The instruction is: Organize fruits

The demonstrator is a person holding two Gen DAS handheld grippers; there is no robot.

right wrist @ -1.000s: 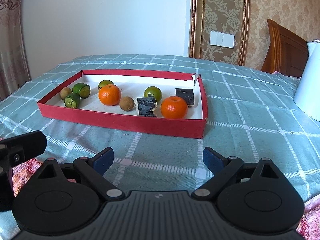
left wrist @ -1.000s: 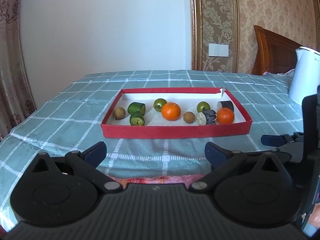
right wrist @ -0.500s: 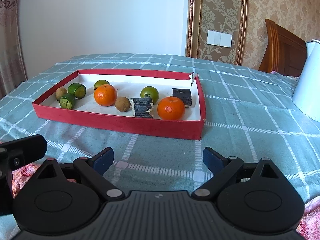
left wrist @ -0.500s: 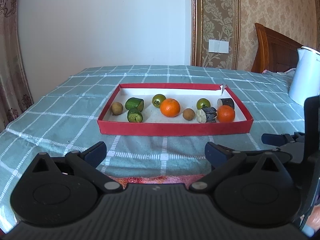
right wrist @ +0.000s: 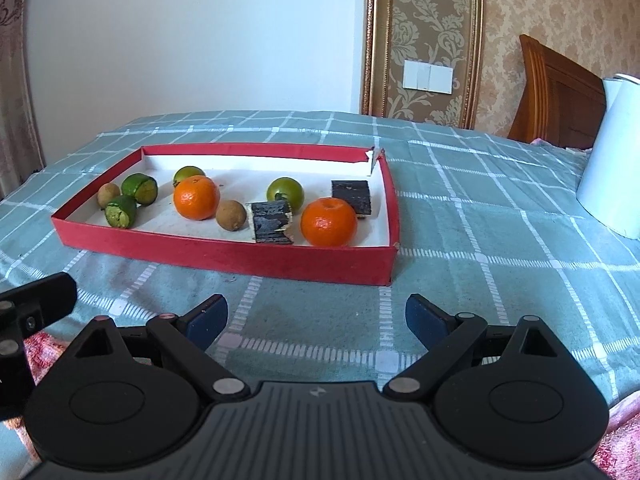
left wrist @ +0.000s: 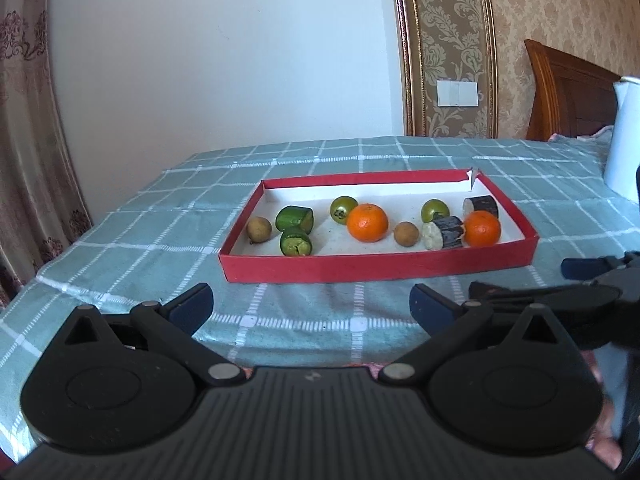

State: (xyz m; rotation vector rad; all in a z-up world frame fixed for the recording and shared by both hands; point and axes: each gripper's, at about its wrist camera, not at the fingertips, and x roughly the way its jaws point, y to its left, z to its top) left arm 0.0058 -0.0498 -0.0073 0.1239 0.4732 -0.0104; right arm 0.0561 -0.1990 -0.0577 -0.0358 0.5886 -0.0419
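A shallow red tray (left wrist: 376,268) (right wrist: 224,254) with a white floor lies on the green checked cloth. In it are two oranges (left wrist: 367,223) (right wrist: 329,222), two green round fruits (left wrist: 343,209) (right wrist: 285,192), two brown longans (left wrist: 259,228) (right wrist: 231,215), two green cut pieces (left wrist: 296,242) (right wrist: 121,211) and two dark cut pieces (left wrist: 444,233) (right wrist: 272,223). My left gripper (left wrist: 311,306) is open and empty, short of the tray's near wall. My right gripper (right wrist: 316,318) is open and empty too, in front of the tray's right half.
A white kettle (right wrist: 612,156) (left wrist: 624,136) stands on the cloth to the right of the tray. A wooden headboard (right wrist: 556,96) and a papered wall lie behind. A curtain (left wrist: 28,140) hangs at the left. Red patterned fabric (right wrist: 38,344) shows at the near edge.
Both grippers have drawn back and tilted a little, so the tray sits lower and farther in each view. Jaws have stayed open; no fruit has moved.
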